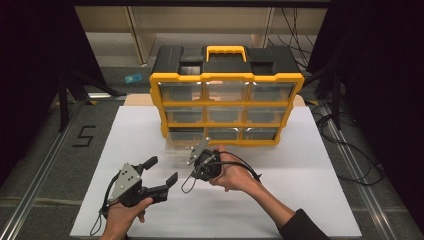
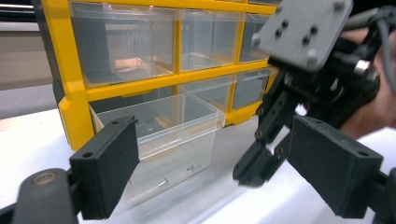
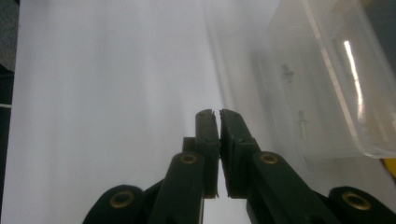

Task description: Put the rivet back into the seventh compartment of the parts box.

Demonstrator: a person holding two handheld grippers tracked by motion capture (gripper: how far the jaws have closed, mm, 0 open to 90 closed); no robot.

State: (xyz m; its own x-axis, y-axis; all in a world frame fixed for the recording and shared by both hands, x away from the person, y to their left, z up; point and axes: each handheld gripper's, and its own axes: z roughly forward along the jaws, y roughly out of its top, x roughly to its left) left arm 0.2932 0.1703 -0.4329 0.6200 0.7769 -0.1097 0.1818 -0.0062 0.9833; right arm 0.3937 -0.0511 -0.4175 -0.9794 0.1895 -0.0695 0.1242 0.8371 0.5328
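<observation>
Drawer (image 1: 180,150) first: from the high view it's a clear plastic box pulled out of the bottom-left slot of the yellow-framed organizer (image 1: 226,102), resting on the white table (image 1: 300,200). The right gripper (image 1: 192,159) sits just beside it, angled down, with its grey plate up top. The left gripper (image 1: 162,171) hangs well off to the left, jaws spread wide with nothing between them.

Over to the left gripper view: the drawer (image 2: 159,126) is see-through and thin-walled with rounded corners, and small metal screws (image 2: 163,182) lie on its floor. The left gripper's (image 2: 212,168) flat black pads frame it, apart. The right gripper (image 2: 254,172) stands just right of the drawer.

Now the right gripper view: the right gripper (image 3: 218,114) has its jaws pressed together; something thin may be pinched at the tips, too small to tell. The drawer (image 3: 327,93) lies to the right, with two screws (image 3: 302,123) inside.
</observation>
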